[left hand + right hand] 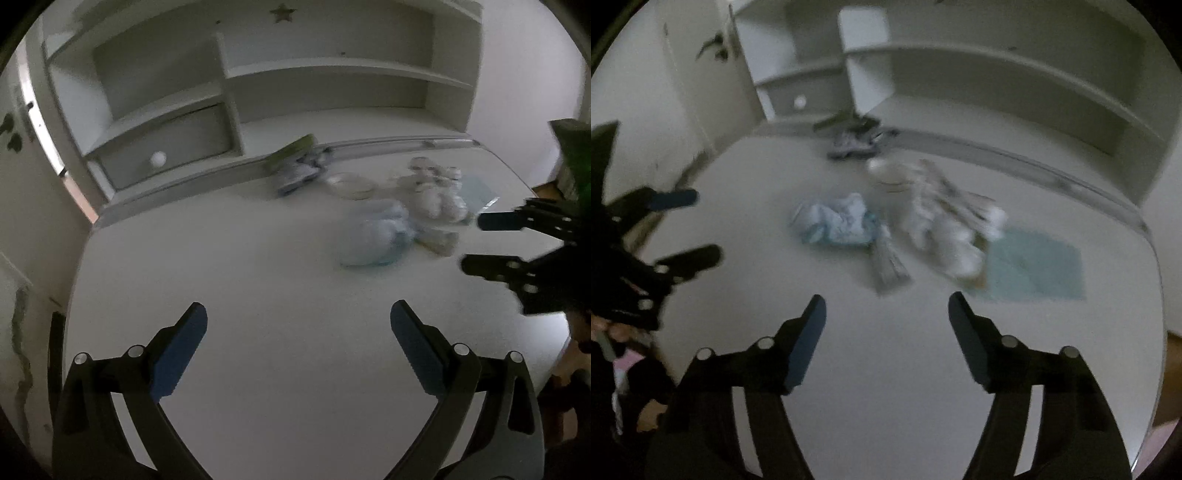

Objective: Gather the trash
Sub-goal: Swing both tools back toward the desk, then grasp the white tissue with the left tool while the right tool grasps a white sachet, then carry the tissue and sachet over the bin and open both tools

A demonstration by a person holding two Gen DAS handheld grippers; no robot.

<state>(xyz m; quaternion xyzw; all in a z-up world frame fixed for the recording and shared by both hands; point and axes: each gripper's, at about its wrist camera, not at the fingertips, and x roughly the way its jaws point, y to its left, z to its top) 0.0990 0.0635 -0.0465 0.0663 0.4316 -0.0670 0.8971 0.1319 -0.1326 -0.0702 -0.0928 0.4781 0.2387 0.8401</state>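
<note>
Trash lies in a blurred pile on the white desk (258,295). A crumpled pale blue wrapper (376,236) (834,221) is nearest. Behind it are crumpled white plastic packaging (436,192) (945,229), a small silvery wrapper (886,264) and a green and dark packet (295,162) (853,136) by the shelf. My left gripper (297,317) is open and empty above the desk's near part. My right gripper (886,306) is open and empty, just short of the pile. Each shows in the other's view, the right one (476,240) and the left one (698,225).
A white shelf unit (332,74) with a drawer and round knob (158,159) stands at the back of the desk. A flat pale blue sheet (1038,266) lies right of the pile. Something green (576,155) is at the far right edge. A wall stands on the left.
</note>
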